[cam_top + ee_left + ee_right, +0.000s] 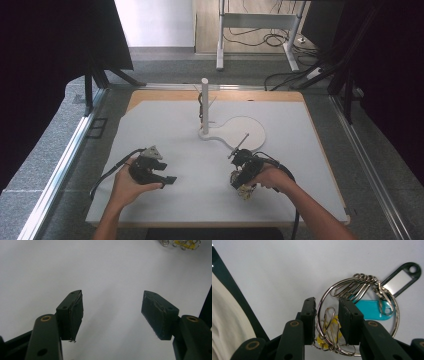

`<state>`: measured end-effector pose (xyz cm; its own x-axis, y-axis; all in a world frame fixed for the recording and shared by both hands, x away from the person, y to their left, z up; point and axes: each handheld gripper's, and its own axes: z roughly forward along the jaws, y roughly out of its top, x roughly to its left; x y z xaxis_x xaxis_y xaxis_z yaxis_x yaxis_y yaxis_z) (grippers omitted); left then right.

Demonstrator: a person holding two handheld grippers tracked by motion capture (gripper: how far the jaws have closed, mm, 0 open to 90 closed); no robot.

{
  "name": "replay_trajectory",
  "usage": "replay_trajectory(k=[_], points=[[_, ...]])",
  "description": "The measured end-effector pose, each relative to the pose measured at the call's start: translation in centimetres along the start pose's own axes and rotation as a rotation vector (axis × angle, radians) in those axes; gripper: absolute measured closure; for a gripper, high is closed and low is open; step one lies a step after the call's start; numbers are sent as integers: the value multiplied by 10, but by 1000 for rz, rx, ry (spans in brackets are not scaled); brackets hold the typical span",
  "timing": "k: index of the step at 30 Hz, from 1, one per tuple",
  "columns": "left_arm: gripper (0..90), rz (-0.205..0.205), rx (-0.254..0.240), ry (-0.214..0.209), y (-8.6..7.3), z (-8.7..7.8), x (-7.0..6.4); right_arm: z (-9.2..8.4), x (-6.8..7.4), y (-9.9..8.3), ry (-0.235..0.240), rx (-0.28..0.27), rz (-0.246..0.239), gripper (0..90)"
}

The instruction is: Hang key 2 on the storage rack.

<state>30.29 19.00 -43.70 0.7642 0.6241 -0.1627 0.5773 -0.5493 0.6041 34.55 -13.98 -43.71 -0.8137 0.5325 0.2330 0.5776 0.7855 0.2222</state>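
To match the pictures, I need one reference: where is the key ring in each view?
High view: key ring low, right of centre, on the table.
Left gripper view: top right corner.
Right gripper view: centre, its wire between the right tool's jaws.
Shared landmark: the yellow tag on the ring.

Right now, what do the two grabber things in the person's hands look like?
Each hand holds a chunky black gripper. The left gripper carries a grey three-cornered plate on top, and a black cable trails from it. The right gripper trails a black cable too. Up close, each has two black jaws with brass-ringed screw holes and flat, scuffed dark pads. The forearms are bare, no sleeves.
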Motion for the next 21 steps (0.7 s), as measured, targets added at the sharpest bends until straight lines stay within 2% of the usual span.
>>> replay_trajectory(k=[8, 15, 17, 21], points=[[345, -4, 1, -2, 0, 0, 0, 13, 3, 1, -7, 34, -17, 712], [345, -7, 2, 2, -1, 0, 1, 17, 4, 3, 16, 61, -18, 855], [346, -6, 3, 4, -1, 0, 1, 15, 4, 1, 9, 48, -31, 864], [346, -8, 5, 7, -2, -1, 2, 6, 1, -2, 16, 19, -19, 868]])
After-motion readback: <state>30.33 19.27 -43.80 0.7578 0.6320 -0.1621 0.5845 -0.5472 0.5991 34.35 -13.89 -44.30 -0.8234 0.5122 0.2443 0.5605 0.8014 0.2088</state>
